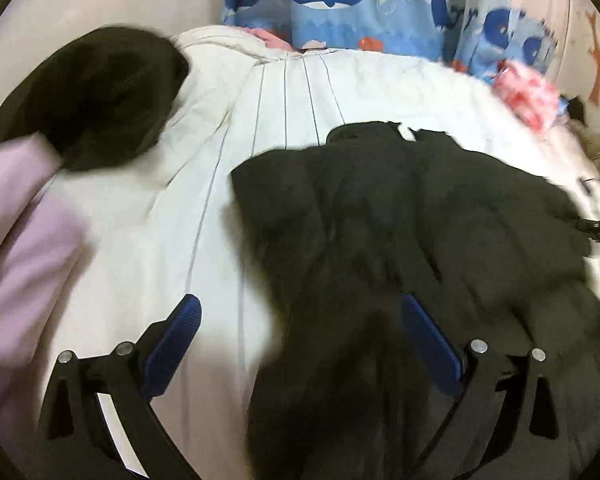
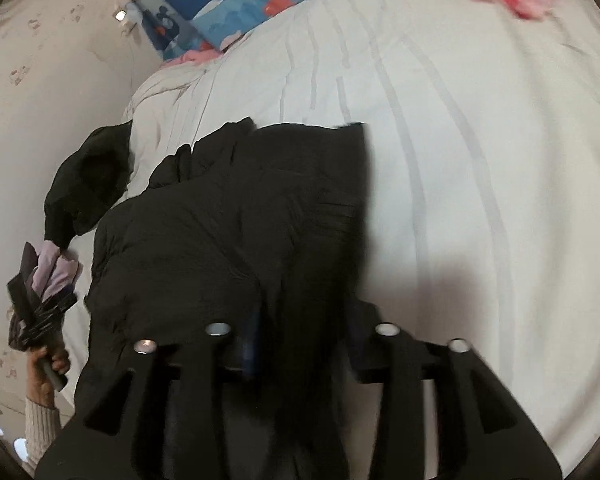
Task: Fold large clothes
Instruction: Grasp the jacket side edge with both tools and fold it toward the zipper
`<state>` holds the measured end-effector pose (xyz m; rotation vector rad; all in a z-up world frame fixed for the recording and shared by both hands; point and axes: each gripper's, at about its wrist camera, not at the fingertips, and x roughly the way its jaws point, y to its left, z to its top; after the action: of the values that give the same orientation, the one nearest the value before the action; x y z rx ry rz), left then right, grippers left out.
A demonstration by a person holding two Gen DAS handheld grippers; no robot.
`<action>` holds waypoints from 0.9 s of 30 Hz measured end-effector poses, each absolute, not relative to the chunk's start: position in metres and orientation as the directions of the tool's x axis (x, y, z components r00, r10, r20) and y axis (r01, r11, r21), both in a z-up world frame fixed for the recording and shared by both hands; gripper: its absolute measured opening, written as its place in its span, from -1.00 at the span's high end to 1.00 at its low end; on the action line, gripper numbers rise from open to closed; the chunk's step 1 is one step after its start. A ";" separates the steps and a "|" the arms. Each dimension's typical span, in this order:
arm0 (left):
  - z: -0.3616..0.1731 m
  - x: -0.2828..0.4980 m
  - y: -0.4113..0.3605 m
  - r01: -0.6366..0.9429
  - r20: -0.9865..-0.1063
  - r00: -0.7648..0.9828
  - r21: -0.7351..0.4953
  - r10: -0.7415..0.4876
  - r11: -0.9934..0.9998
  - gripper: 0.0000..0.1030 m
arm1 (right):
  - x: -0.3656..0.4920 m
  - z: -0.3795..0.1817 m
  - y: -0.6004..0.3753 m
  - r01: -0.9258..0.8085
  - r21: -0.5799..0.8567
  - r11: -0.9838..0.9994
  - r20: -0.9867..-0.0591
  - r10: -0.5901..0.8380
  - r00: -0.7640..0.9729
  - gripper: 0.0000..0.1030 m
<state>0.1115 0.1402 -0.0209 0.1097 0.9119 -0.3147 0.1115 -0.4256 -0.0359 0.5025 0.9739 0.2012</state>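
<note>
From the left wrist, the black padded jacket (image 1: 412, 232) lies crumpled on the white striped bed cover (image 1: 260, 140), well short of the whale-print curtain (image 1: 340, 0) behind it. The left hand-held gripper (image 1: 300, 316) has its jaws spread wide, with the jacket's near edge draped between them and neither blue pad pressing on it. Left of the jacket sit a black bundle (image 1: 108, 96) and a lilac cloth (image 1: 24, 240). At the jacket's right edge a bit of the other tool pokes in.

From the right wrist, the jacket (image 2: 236, 220) fills the middle of the bed (image 2: 480, 160). The right hand-held gripper (image 2: 304, 344) is partly apart; dark cloth hangs between its fingers, but blur hides whether the pads bite.

The jacket looks puffy, soft and light, likely slippery, so it should slump; the hem corners or shoulders seem the best hold.

Only the right view shows the person's hand (image 2: 46, 364) holding the left tool, left of the jacket; only the left view shows the collar label.
</note>
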 end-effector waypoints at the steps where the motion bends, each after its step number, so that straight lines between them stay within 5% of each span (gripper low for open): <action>1: -0.021 0.097 0.155 0.310 -0.796 0.554 -0.075 -0.244 0.948 -0.86 | 0.096 -0.031 -0.428 0.056 0.507 0.860 -0.731 0.395 0.557 -0.05; 9: -0.104 -0.024 0.229 0.190 -0.847 0.243 -0.436 -0.473 0.880 -0.86 | -0.074 -0.054 -0.408 0.052 0.673 0.738 -0.696 0.608 0.382 -0.36; 17: -0.104 -0.072 0.192 0.275 -0.849 0.107 -0.476 -0.518 0.836 -0.86 | -0.129 -0.082 -0.375 0.065 0.711 0.700 -0.693 0.683 0.231 -0.39; 19: -0.098 -0.071 0.184 0.267 -0.857 0.135 -0.451 -0.497 0.852 -0.62 | -0.133 -0.078 -0.363 0.026 0.712 0.702 -0.687 0.689 0.231 -0.22; 21: -0.092 -0.069 0.179 0.239 -0.851 0.159 -0.458 -0.500 0.856 0.27 | -0.132 -0.068 -0.352 -0.012 0.712 0.702 -0.671 0.685 0.282 0.47; 22: -0.085 -0.070 0.176 0.231 -0.844 0.183 -0.462 -0.504 0.857 0.40 | -0.132 -0.063 -0.350 -0.023 0.752 0.659 -0.619 0.719 0.316 0.82; 24: -0.066 -0.070 0.173 0.224 -0.809 0.232 -0.496 -0.540 0.839 0.71 | -0.129 -0.049 -0.349 -0.043 0.778 0.627 -0.565 0.727 0.391 0.86; 27: -0.025 -0.074 0.175 0.238 -0.742 0.311 -0.545 -0.594 0.804 0.82 | -0.123 -0.013 -0.356 -0.103 0.835 0.540 -0.424 0.752 0.504 0.88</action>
<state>-0.0738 0.1750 -0.0254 -0.3657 1.1294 -0.5655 -0.1231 -0.3562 -0.0125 0.8490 0.8972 0.5983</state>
